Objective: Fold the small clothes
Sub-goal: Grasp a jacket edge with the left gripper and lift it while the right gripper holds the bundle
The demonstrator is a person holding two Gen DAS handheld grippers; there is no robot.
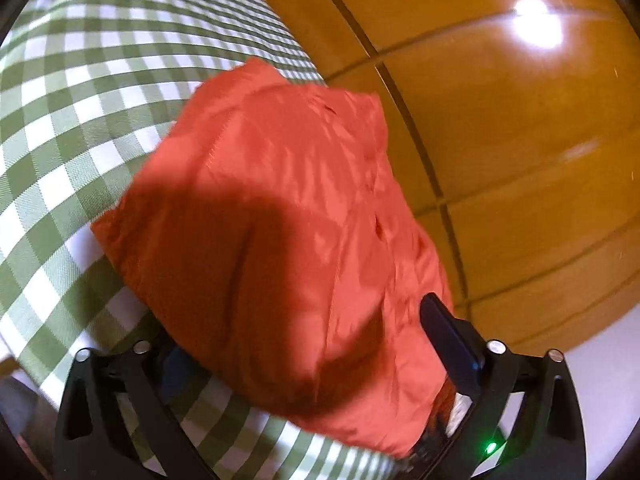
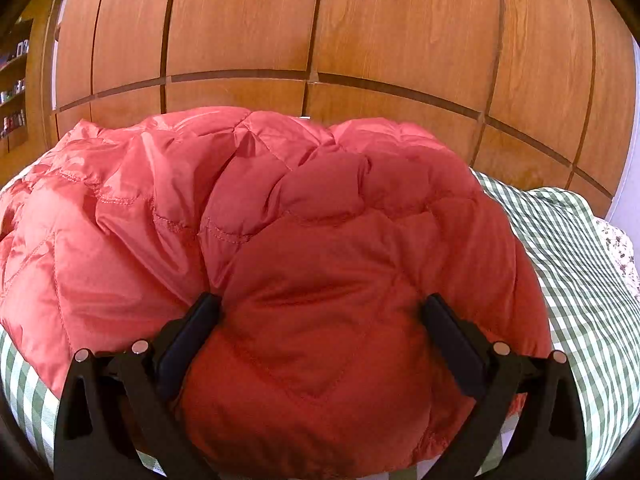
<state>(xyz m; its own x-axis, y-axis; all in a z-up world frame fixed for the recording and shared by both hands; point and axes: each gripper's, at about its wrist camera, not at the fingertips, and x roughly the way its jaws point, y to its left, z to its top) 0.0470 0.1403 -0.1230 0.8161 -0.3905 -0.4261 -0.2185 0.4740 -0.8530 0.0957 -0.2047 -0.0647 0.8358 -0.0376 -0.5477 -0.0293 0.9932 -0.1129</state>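
A red quilted puffer jacket (image 1: 280,200) lies bunched on a green-and-white checked cloth (image 1: 80,100). In the left wrist view it reaches over the bed's edge. My left gripper (image 1: 304,320) is open wide at the jacket's near end. Its right finger (image 1: 448,340) rests along the fabric, and the left finger is mostly hidden under the jacket. In the right wrist view the jacket (image 2: 280,220) fills the middle as a puffy mound. My right gripper (image 2: 320,304) stands open wide, with a padded bulge of the jacket filling the gap between its fingers (image 2: 192,332).
The checked cloth (image 2: 568,248) covers a soft bed-like surface. Glossy wooden cupboard doors (image 2: 320,20) stand close behind it, also the wooden doors (image 1: 500,140) to the right in the left wrist view. A shelf with small items (image 2: 14,92) is at far left. Floral fabric (image 2: 620,256) shows at the right edge.
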